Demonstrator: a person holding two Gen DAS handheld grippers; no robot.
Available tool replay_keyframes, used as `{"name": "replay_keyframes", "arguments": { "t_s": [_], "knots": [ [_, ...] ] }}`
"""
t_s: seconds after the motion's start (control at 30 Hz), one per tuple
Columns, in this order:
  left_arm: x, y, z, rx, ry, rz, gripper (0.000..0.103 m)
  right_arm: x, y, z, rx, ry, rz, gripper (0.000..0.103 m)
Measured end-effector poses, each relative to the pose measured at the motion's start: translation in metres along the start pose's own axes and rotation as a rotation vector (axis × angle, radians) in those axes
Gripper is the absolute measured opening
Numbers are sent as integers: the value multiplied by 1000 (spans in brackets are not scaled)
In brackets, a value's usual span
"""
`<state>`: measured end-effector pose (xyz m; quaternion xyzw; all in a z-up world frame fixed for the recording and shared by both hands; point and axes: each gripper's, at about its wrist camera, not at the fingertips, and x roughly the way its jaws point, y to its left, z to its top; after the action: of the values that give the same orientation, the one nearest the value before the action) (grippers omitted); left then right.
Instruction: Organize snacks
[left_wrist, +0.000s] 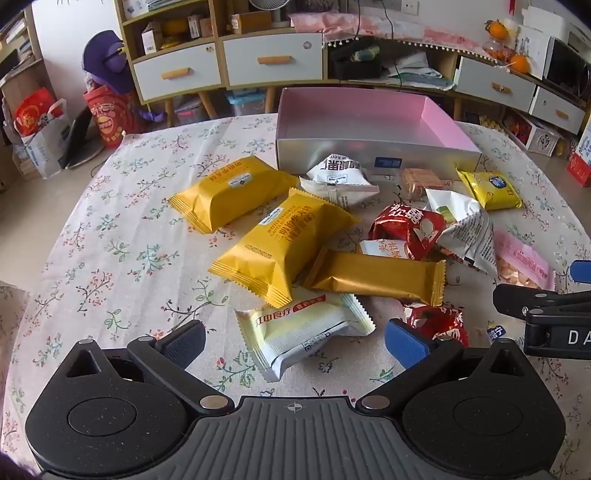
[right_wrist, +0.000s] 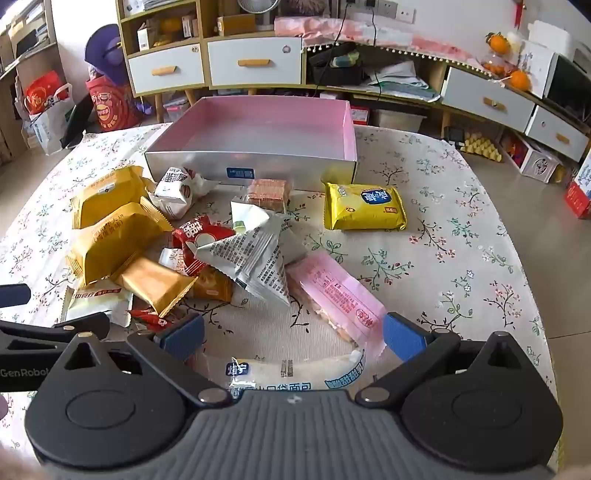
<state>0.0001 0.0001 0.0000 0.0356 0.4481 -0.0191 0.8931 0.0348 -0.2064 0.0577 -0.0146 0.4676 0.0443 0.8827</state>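
Both my left claw (left_wrist: 295, 341) and right claw (right_wrist: 291, 338) gape, holding nothing. Snacks litter the table (left_wrist: 110, 240) before the empty box (right_wrist: 258, 122); I'd pinch the pink packet (right_wrist: 332, 295) squarely across its middle.

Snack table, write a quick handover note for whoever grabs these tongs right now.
Left tongs: open, holding nothing, over the cream packet.
Right tongs: open, holding nothing, near the pink packet.
Pink-lined box: at the table's far side; no snacks visible inside.
Snacks: all loose on the cloth, mostly piled before the box; yellow packet apart.
Done: nothing yet.
Left: move every packet into the box.
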Motion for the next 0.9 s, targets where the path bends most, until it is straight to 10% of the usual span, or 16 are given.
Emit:
{"name": "replay_keyframes", "arguments": {
  "t_s": [0.9],
  "knots": [
    [2,0,-1,7,7,9,103,3,4,-1,-3,10,8,103]
  ]
}}
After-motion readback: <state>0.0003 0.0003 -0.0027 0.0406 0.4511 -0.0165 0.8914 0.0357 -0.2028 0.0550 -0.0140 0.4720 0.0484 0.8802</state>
